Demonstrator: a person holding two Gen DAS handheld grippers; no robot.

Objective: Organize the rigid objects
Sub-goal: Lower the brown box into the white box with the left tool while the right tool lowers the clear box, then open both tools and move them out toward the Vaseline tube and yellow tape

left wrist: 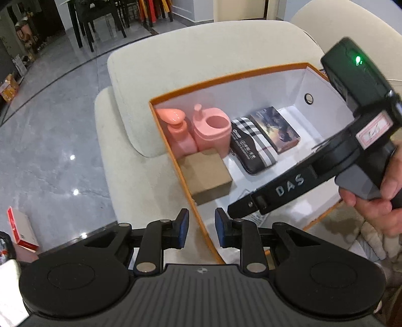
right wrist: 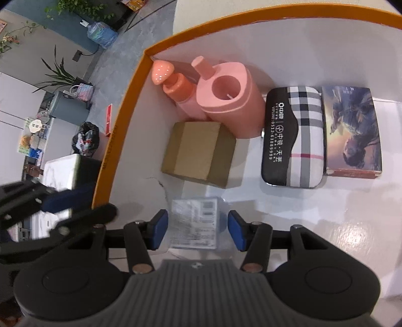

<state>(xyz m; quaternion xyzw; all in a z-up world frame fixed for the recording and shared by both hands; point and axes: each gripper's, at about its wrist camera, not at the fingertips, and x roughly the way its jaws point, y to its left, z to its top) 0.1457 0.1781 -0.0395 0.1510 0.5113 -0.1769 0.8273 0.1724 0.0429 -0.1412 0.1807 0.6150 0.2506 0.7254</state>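
An orange-rimmed white box (left wrist: pixel 176 140) (right wrist: pixel 125 105) holds a pink pump bottle (left wrist: pixel 177 130) (right wrist: pixel 176 88), a pink holder (left wrist: pixel 213 130) (right wrist: pixel 228 100), a brown cardboard box (left wrist: pixel 206 173) (right wrist: pixel 198 153), a plaid case (left wrist: pixel 251 146) (right wrist: pixel 294 135) and a picture box (left wrist: pixel 276 128) (right wrist: pixel 351 130). My right gripper (right wrist: pixel 198 230) (left wrist: pixel 241 208) is open inside the box, its pads either side of a clear packet with a printed label (right wrist: pixel 194 223) lying on the floor. My left gripper (left wrist: pixel 201 227) is open and empty, straddling the box's near-left wall.
The box rests on a cream sofa (left wrist: pixel 201 55). A grey marble floor (left wrist: pixel 50 140) lies to the left with a red-and-white box (left wrist: pixel 21 229) on it. Dark chairs and a table (left wrist: pixel 98 20) stand at the far back.
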